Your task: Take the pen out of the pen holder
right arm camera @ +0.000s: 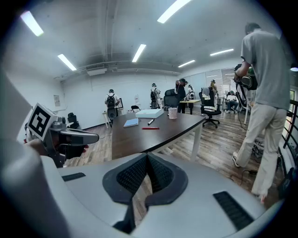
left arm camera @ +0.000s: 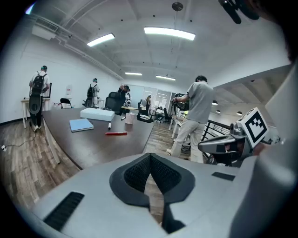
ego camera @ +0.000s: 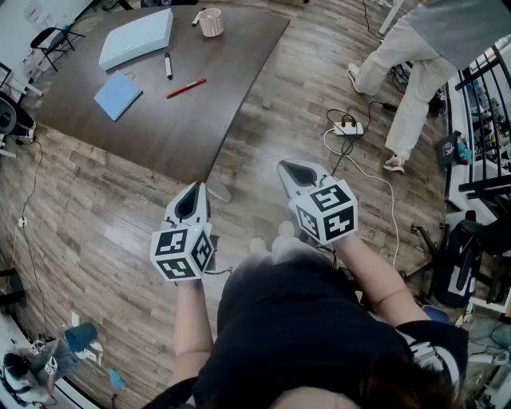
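Shut with nothing between the jaws, the left claw [ego camera: 194,192] and the right claw [ego camera: 297,172] are held side by side above the wooden floor [ego camera: 96,208], well apart from the surface [ego camera: 200,120]. The pen holder [ego camera: 211,22] is seen upright near the surface's far edge, just beside a white box [ego camera: 136,38]; its contents cannot be made out. A black marker [ego camera: 168,65], a red pen [ego camera: 186,88] and a blue notebook [ego camera: 117,96] are laid nearer on the surface.
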Action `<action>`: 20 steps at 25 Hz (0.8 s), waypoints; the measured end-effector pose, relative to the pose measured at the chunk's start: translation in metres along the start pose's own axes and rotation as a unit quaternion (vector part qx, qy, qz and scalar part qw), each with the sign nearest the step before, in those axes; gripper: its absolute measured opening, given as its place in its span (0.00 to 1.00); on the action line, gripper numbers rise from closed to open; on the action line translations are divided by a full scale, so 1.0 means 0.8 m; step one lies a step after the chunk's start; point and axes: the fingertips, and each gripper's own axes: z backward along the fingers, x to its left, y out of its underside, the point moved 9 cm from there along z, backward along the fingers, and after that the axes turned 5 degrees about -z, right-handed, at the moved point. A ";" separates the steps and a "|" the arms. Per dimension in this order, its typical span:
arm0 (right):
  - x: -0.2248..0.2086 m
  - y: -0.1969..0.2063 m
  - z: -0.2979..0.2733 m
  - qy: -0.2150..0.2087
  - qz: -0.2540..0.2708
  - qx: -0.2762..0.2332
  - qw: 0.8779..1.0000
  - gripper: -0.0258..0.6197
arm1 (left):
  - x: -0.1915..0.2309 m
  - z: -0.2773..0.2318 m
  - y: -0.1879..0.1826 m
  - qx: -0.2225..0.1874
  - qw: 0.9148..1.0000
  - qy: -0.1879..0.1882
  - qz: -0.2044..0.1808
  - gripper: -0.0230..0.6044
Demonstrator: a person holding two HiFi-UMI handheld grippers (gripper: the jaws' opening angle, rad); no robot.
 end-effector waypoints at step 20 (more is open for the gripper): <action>-0.058 -0.005 -0.005 -0.010 -0.006 0.004 1.000 0.07 | -0.030 -0.054 -0.034 -0.022 1.000 -0.007 -0.005 0.08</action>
